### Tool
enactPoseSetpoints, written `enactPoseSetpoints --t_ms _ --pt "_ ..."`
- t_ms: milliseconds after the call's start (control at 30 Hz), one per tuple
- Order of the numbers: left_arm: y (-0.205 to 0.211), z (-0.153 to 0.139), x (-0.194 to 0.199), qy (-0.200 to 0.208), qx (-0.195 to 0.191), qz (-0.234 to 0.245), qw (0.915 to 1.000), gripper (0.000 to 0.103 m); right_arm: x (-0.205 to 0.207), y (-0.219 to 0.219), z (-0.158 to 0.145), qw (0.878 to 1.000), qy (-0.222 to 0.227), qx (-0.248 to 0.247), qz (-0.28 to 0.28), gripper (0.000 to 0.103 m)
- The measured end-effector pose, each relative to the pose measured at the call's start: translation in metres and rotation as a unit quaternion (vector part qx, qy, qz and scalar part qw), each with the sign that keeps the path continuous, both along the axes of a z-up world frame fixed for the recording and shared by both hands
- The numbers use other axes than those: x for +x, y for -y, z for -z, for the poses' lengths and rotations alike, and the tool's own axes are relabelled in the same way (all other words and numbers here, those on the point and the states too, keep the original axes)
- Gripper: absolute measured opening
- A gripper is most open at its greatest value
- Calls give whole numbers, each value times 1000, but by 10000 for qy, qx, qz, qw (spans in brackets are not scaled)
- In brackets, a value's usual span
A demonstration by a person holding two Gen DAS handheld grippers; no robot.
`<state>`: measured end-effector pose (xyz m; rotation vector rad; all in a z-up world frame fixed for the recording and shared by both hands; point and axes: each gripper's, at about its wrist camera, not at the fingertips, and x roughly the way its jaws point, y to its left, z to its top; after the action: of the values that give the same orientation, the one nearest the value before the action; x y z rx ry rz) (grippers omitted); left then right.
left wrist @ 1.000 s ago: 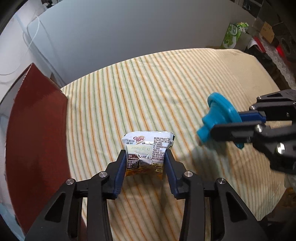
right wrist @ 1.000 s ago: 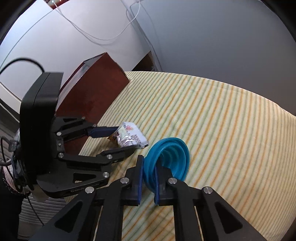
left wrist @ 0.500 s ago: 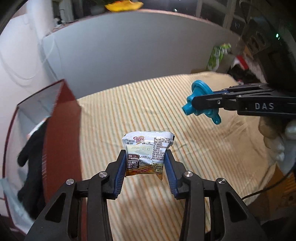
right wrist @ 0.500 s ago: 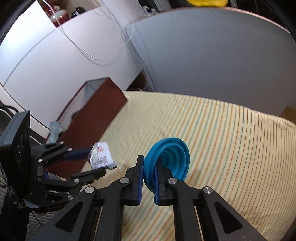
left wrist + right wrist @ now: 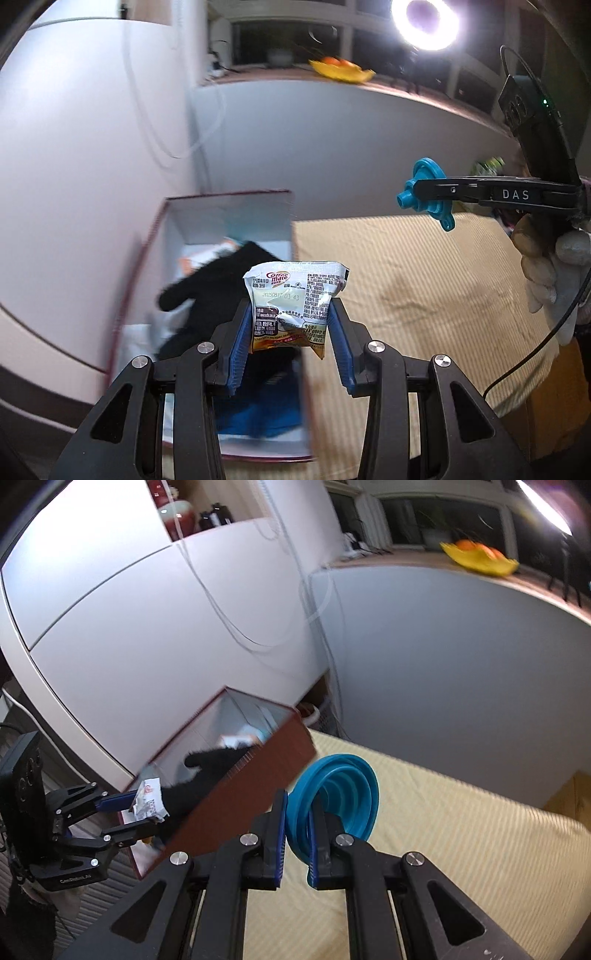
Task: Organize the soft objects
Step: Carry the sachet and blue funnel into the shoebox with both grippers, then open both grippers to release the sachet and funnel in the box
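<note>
My left gripper [image 5: 290, 332] is shut on a white Coffee-mate sachet [image 5: 293, 301] and holds it in the air over the near right wall of a dark red box [image 5: 144, 266]. The box holds a black glove [image 5: 218, 284] and blue cloth [image 5: 258, 413]. My right gripper [image 5: 297, 834] is shut on the rim of a blue collapsible silicone funnel [image 5: 340, 797], raised above the striped cloth [image 5: 461, 849]. The funnel [image 5: 428, 192] also shows at upper right in the left wrist view. The sachet [image 5: 149, 801] and left gripper [image 5: 136, 810] show at lower left in the right wrist view.
The box [image 5: 258, 775] stands at the left edge of the striped yellow surface [image 5: 424, 288]. White walls and a grey panel [image 5: 369, 155] rise behind. A yellow bowl of fruit [image 5: 480, 559] sits on a high ledge. A bright ring lamp [image 5: 424, 18] shines above.
Both grippers have risen and swung left with their loads. The left one has moved from above the striped cloth to above the open box, whose inside has come into view.
</note>
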<state>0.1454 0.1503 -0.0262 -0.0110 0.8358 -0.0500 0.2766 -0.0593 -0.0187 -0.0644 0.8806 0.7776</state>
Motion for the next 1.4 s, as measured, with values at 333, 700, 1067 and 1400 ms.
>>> enactPoseSetpoints --t_ms 333,700,1067,1400 --pt "-39 4 10 119 -97 -514 9986 39 20 -82 1 9992 86 -109 -382 9" --pt "-51 19 28 -28 -83 -691 9976 39 48 -142 28 9982 -111 -265 -530 9" --pt "-59 24 34 -50 15 -831 9965 42 61 -171 43 9964 -35 -599 -606 10" --pt "-60 24 33 -54 24 -951 9955 57 59 -170 41 9964 -47 -570 -627 54"
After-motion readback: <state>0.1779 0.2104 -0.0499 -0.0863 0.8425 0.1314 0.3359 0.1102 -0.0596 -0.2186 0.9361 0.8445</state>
